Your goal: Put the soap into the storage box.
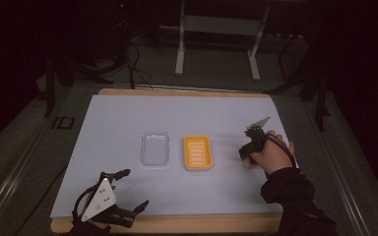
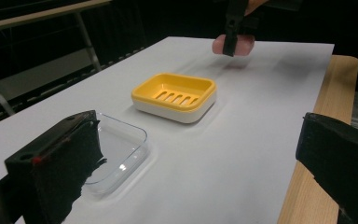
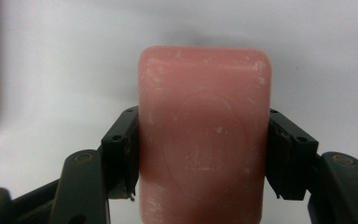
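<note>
We have the right gripper [image 3: 200, 158] clamped on a pink rectangular soap bar [image 3: 204, 140], jaws pressing its two long sides, held just above the white-covered desk [image 1: 128, 113] to the right of the yellow slotted plastic soap dish [image 1: 198, 152]. Soap is slick, so we judge it could twist or slip if the squeeze slackens. The left gripper [image 1: 128, 194] waits near the desk's front edge, jaws apart. A clear plastic lid [image 1: 155, 148] lies just left of the dish; open room surrounds both.
</note>
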A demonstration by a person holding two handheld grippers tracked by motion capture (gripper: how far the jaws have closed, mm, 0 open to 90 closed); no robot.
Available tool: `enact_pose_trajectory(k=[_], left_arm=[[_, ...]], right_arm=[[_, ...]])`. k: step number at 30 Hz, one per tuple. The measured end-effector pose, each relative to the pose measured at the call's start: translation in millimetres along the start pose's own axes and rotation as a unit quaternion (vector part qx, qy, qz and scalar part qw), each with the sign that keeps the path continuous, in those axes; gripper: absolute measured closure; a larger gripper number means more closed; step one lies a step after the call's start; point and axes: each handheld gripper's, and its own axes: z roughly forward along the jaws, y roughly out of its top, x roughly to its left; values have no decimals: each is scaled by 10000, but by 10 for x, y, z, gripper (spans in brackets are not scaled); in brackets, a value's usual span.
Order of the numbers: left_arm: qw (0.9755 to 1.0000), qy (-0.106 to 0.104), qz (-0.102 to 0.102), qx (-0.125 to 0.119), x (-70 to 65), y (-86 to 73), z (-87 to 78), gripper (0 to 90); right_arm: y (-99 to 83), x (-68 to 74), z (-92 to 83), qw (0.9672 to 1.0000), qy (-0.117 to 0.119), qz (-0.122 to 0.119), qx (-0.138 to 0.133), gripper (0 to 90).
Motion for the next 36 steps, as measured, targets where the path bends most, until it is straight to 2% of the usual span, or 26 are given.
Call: enact_pose_trajectory(k=[5, 6, 9, 11, 12, 15, 23, 25, 36], left_arm=[[10000, 15, 5, 11, -3, 1, 1, 6], [10000, 17, 5, 11, -3, 1, 1, 6], [10000, 12, 10, 5, -5, 0, 0, 7], [10000, 9, 18, 4, -7, 1, 0, 6], [10000, 6, 23, 4, -8, 1, -2, 6], [10000, 1, 23, -7, -10, 2, -4, 6], [10000, 5, 28, 3, -11, 2, 1, 6], [10000, 3, 31, 5, -11, 2, 2, 6], [10000, -6, 33, -1, -14, 3, 1, 7]], right_arm=[[22, 81, -62, 10000, 45, 1, 8, 378], [37, 122, -94, 9999, 83, -56, -22, 377], [51, 177, -146, 9998, 216, -35, -44, 378], [54, 202, -164, 9998, 188, -45, -67, 378], [63, 244, -195, 9999, 46, -90, -117, 378], [90, 263, -230, 9997, 201, -19, -102, 377], [146, 357, -360, 9997, 146, -73, -171, 378], [172, 432, -423, 9995, 122, -141, -252, 377], [227, 611, -547, 9988, 235, -166, -388, 377]])
